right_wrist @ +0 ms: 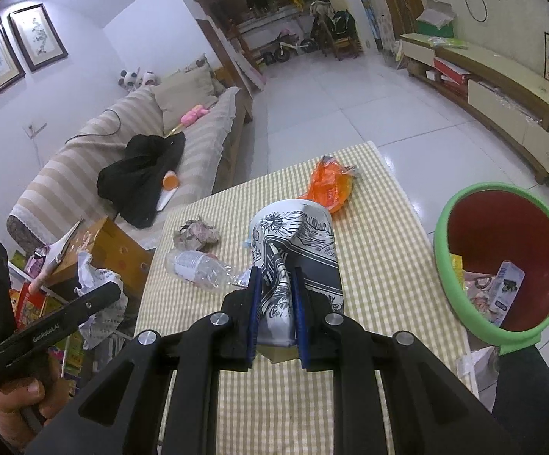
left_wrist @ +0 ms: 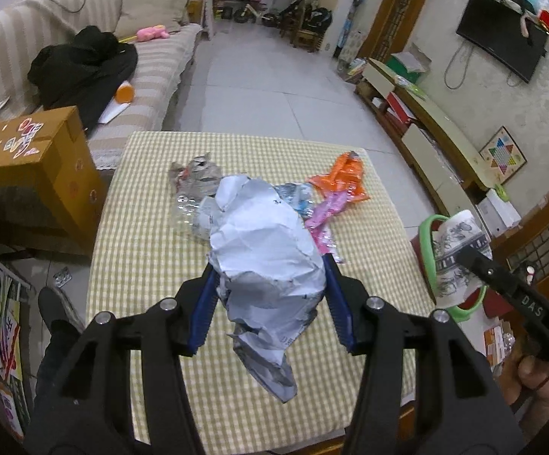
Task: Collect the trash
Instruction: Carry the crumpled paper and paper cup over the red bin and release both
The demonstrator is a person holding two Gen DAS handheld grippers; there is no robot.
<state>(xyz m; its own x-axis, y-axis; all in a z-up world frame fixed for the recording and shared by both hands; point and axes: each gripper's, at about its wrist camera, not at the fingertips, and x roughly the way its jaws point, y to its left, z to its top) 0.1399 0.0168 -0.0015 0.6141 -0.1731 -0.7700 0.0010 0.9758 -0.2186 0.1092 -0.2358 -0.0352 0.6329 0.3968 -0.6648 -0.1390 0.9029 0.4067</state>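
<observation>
Clamped between the blue pads of the left gripper point(left_wrist: 270, 299): a crumpled white-and-grey sheet of paper point(left_wrist: 263, 250), held up over the yellow-checked tablecloth point(left_wrist: 141, 250), its torn lower end hanging free. Pinched flat in the nearly closed right gripper point(right_wrist: 276, 305): a paper cup with black-and-white drawings point(right_wrist: 297, 242), its mouth pointing away from the camera, also above the cloth. Left lying on the cloth: a crushed clear plastic bottle point(right_wrist: 198, 265), a grey wad of printed paper point(right_wrist: 196, 234), an orange foil wrapper point(right_wrist: 329, 185) near the far edge, and a pink wrapper point(left_wrist: 325, 214) just beside the bottle. Standing off the table's right side: a green-rimmed red waste bin point(right_wrist: 501, 261) with a few cartons and wrappers inside. Striped beige sofa point(left_wrist: 153, 72) beyond the table.
</observation>
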